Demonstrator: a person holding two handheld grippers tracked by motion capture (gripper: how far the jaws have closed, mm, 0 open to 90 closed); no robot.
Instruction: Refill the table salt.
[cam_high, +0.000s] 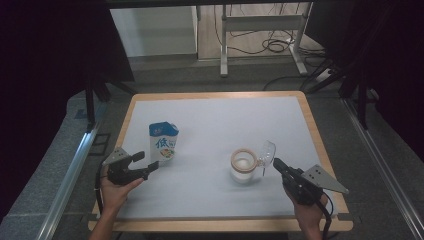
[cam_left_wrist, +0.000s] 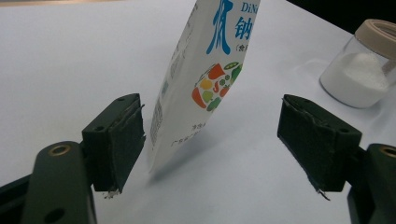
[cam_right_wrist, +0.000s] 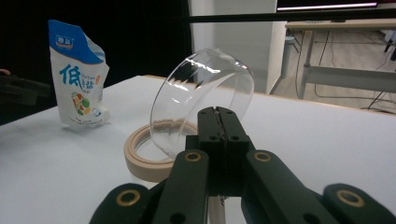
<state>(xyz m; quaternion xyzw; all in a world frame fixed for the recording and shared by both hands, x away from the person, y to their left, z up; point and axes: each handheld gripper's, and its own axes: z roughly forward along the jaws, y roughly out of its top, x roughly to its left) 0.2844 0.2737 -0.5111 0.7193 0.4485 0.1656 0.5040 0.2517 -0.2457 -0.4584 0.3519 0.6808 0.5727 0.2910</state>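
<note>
We see the clear glass lid (cam_right_wrist: 205, 93) clamped at its lower edge between the pressed-together jaws of the right gripper (cam_right_wrist: 218, 116); in that gripper's view it sits tilted at centre frame, just above and beside the beige rim of the jar (cam_right_wrist: 149, 156). In the high view the lid (cam_high: 267, 152) stands right of centre, at the jar's (cam_high: 243, 165) right edge, with the right gripper (cam_high: 278, 165) reaching in from the lower right. The jar holds white powder. At the left of centre in the high view stands the white-and-blue pouch (cam_high: 163, 141), upright on the white table (cam_high: 220, 120). The left gripper (cam_high: 150, 166) sits just below it, jaws spread wide. In the left gripper view the pouch (cam_left_wrist: 201, 84) leans between the two jaws, near the left one; we cannot tell whether it touches.
</note>
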